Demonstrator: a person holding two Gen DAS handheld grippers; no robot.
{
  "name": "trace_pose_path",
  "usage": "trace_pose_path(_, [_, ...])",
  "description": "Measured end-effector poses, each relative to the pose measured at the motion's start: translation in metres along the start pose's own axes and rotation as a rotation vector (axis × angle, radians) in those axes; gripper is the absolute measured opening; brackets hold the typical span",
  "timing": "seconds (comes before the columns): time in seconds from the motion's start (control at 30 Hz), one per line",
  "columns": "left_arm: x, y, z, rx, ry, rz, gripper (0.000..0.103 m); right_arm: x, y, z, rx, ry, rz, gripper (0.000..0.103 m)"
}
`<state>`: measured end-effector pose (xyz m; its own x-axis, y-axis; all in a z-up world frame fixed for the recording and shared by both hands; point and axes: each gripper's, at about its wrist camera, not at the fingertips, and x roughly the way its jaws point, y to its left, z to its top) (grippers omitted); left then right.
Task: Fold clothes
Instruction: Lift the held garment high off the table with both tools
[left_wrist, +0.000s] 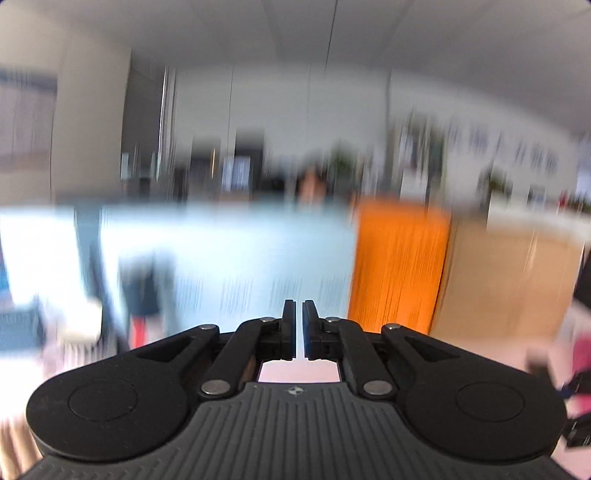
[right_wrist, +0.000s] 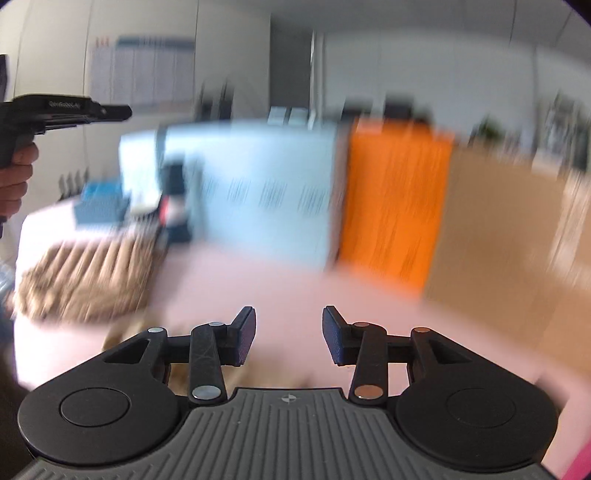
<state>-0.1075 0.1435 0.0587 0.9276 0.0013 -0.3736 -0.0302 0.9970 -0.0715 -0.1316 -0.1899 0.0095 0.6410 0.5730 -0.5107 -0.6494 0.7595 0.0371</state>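
Observation:
Both views are motion-blurred. My left gripper (left_wrist: 299, 317) is shut with nothing between its fingers, raised and pointing across the room. It also shows in the right wrist view (right_wrist: 110, 110) at the upper left, held in a hand. My right gripper (right_wrist: 288, 332) is open and empty above a pink surface (right_wrist: 295, 280). A tan, fuzzy garment (right_wrist: 85, 280) lies on that surface at the left, ahead of my right gripper. No clothing shows clearly in the left wrist view.
Behind the pink surface stand a light blue panel (right_wrist: 258, 192), an orange panel (right_wrist: 391, 199) and a brown cardboard-coloured panel (right_wrist: 498, 229). A blue box (right_wrist: 99, 206) and dark items (right_wrist: 173, 199) sit at the far left.

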Motion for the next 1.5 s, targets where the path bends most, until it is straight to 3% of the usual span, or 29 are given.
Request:
trace_pose_path(0.07, [0.008, 0.01, -0.034, 0.014, 0.151, -0.042, 0.004, 0.004, 0.012, -0.02, -0.014, 0.08, 0.055, 0.052])
trace_pose_path(0.2, [0.012, 0.018, -0.107, 0.112, 0.397, -0.154, 0.016, 0.0, 0.042, -0.046, -0.13, 0.177, 0.137, 0.06])
trace_pose_path(0.27, [0.001, 0.003, -0.139, 0.229, 0.459, -0.217, 0.026, 0.004, 0.051, -0.05, -0.178, 0.213, 0.161, 0.061])
trace_pose_path(0.37, [-0.015, -0.017, -0.165, 0.356, 0.491, -0.309, 0.055, 0.02, 0.056, -0.05, -0.195, 0.251, 0.197, 0.064])
trace_pose_path(0.43, [-0.021, -0.026, -0.175, 0.387, 0.496, -0.31, 0.061, 0.03, 0.057, -0.054, -0.193, 0.271, 0.213, 0.064])
trace_pose_path(0.53, [-0.015, -0.03, -0.182, 0.37, 0.512, -0.28, 0.06, 0.046, 0.055, -0.055, -0.178, 0.26, 0.241, 0.064])
trace_pose_path(0.57, [-0.012, -0.031, -0.185, 0.36, 0.517, -0.271, 0.048, 0.049, 0.055, -0.055, -0.162, 0.251, 0.253, 0.057])
trace_pose_path(0.6, [-0.009, -0.03, -0.185, 0.35, 0.518, -0.259, 0.014, 0.051, 0.055, -0.055, -0.144, 0.244, 0.266, 0.046])
trace_pose_path(0.63, [-0.009, -0.03, -0.187, 0.347, 0.512, -0.235, 0.004, 0.054, 0.056, -0.056, -0.138, 0.254, 0.259, 0.006])
trace_pose_path(0.67, [-0.009, -0.031, -0.187, 0.348, 0.491, -0.202, 0.004, 0.054, 0.06, -0.057, -0.161, 0.256, 0.234, 0.002])
trace_pose_path(0.77, [-0.024, -0.028, -0.172, 0.322, 0.39, -0.158, 0.004, 0.038, 0.072, -0.051, -0.197, 0.198, 0.199, 0.002])
trace_pose_path(1.1, [-0.067, -0.025, -0.067, 0.213, -0.042, -0.107, 0.004, -0.069, 0.094, 0.019, -0.301, -0.175, 0.034, 0.002])
trace_pose_path(1.33, [-0.108, -0.024, 0.007, 0.119, -0.337, -0.125, 0.004, -0.121, 0.09, 0.074, -0.429, -0.436, -0.128, 0.002])
trace_pose_path(1.5, [-0.142, -0.023, 0.045, 0.094, -0.501, -0.163, 0.004, -0.161, 0.087, 0.105, -0.469, -0.63, -0.217, 0.002])
